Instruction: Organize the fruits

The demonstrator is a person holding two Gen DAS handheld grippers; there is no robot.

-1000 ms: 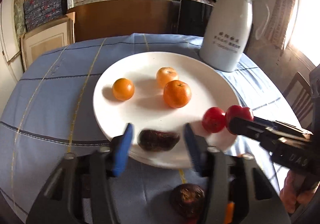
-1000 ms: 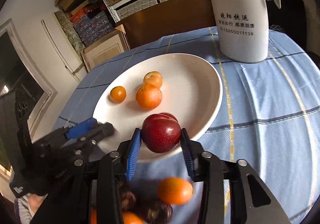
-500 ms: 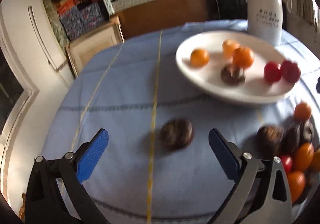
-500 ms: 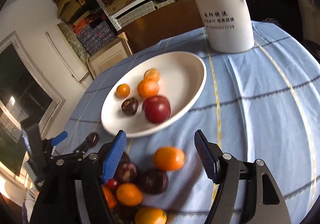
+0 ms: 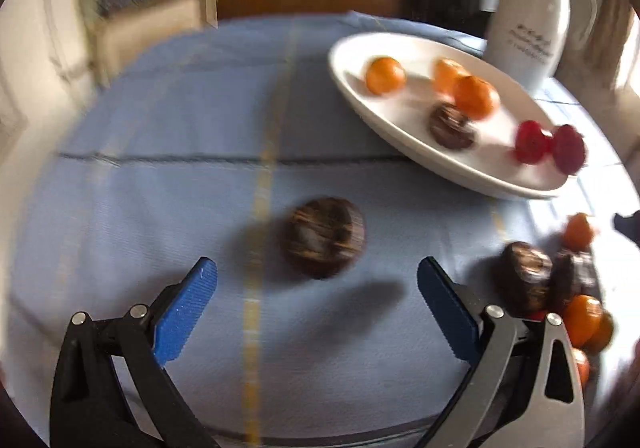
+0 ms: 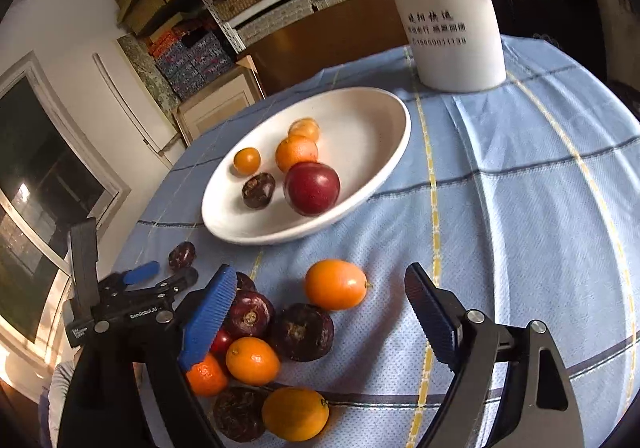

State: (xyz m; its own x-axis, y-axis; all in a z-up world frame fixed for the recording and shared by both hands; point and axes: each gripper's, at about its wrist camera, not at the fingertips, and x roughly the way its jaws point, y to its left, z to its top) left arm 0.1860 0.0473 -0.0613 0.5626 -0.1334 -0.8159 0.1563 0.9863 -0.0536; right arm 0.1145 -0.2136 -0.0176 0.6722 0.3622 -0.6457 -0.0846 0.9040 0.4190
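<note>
Mid-sort, between picks. At left: left gripper [image 5: 316, 290] with jaws spread wide and empty, lined up on the lone dark fruit [image 5: 323, 242] lying on the blue surface [image 5: 160, 188]; next, lowering over it and closing. Earlier over the plate [image 6: 372, 184], jaws narrower. At right: right gripper [image 6: 320, 312], jaws just opened, empty, above the loose pile; red plum [image 6: 312, 188], formerly clamped, now on the plate. Next: orange kumquat [image 6: 335, 284].

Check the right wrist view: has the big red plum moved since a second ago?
Yes. The red plum was clamped in the right gripper over the plate's near rim; now it lies in the white plate beside the oranges, jaws just opened, empty.
</note>
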